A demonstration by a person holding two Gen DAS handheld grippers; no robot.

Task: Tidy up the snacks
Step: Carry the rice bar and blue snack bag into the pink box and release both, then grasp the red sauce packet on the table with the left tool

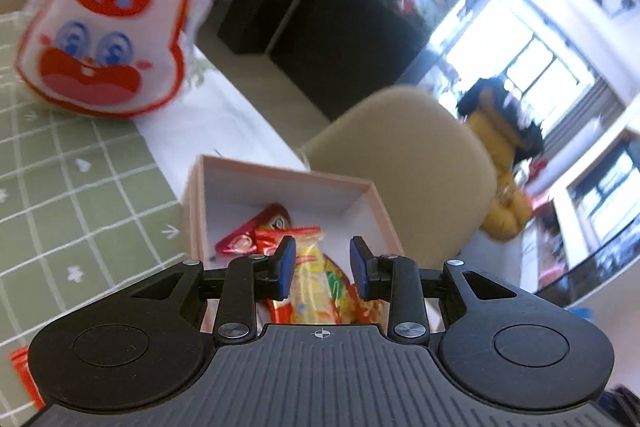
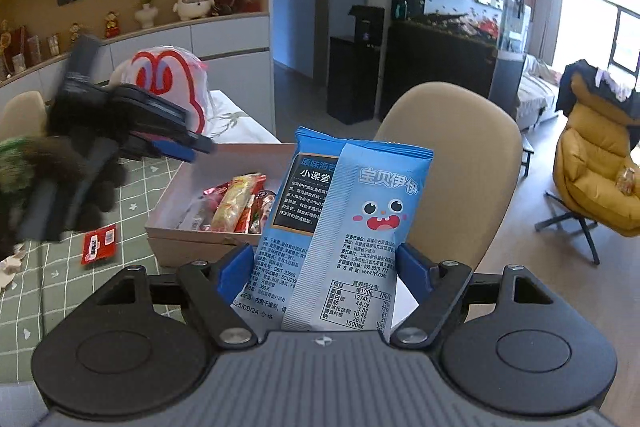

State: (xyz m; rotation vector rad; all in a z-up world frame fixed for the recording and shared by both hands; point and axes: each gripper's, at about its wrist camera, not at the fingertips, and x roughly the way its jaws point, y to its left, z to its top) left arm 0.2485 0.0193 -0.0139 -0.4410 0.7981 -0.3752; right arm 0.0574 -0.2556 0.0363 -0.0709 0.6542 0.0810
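A pink cardboard box (image 1: 280,179) sits at the table's far edge and holds several red and yellow snack packets (image 1: 316,279). My left gripper (image 1: 322,263) hovers open just above the box, and nothing is between its blue pads. In the right wrist view the box (image 2: 192,239) lies ahead to the left, with the left gripper (image 2: 192,149) above its near corner. My right gripper (image 2: 326,267) is shut on two blue snack packets (image 2: 360,227), held upright to the right of the box.
A white and red rabbit-shaped bag (image 1: 108,23) stands on the green checked tablecloth (image 1: 80,195). A small red packet (image 2: 99,243) lies on the cloth left of the box. A beige chair (image 2: 452,155) stands behind the table edge.
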